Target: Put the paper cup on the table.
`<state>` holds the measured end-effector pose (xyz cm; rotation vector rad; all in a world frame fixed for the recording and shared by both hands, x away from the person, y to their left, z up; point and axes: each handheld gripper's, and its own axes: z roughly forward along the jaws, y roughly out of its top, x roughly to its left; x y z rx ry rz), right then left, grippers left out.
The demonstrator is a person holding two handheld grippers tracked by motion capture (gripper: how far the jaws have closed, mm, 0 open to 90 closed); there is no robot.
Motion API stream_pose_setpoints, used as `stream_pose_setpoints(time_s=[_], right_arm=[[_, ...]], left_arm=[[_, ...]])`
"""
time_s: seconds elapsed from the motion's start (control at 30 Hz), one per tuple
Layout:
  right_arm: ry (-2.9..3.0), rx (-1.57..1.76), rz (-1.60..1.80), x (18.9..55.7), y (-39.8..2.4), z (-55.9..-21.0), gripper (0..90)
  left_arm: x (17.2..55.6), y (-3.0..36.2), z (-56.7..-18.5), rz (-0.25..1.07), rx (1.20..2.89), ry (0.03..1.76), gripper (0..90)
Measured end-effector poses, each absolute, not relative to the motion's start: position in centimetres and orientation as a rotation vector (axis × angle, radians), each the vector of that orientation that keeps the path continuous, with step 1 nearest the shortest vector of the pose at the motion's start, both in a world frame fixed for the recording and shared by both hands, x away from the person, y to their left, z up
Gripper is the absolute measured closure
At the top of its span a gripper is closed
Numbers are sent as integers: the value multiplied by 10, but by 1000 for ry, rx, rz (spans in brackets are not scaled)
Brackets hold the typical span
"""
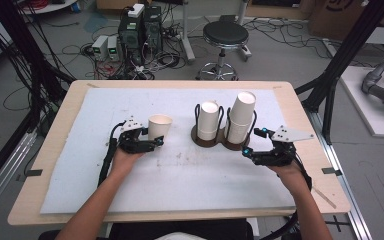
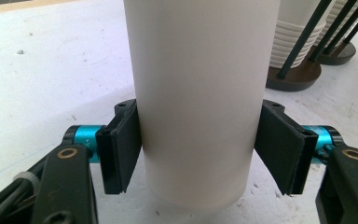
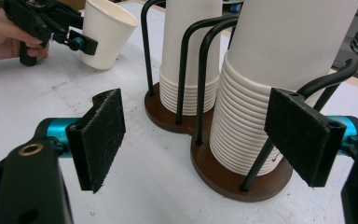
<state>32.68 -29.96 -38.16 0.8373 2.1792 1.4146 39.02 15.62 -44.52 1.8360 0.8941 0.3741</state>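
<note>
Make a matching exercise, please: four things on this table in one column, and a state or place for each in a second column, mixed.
Things:
1. single paper cup
2. right gripper
3. taller cup stack
4. cup holder base

States or places:
A. jaws open, nothing between the pads
B. brown, on the white mat
C. clamped between the left gripper's pads
D. in the holder's right ring, high view

Pairs: 1-C, 2-A, 3-D, 4-B

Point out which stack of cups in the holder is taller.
The right-hand stack, nearest the right gripper, rises well above the left stack beside it.
</note>
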Motion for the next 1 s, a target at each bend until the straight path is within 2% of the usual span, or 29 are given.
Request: stream_pose_setpoints(time_s=[1.0], right_arm=[[2189,830,1409,325,-299,-381,206]], left_arm=[[379,157,-445,349,1900,916,302]])
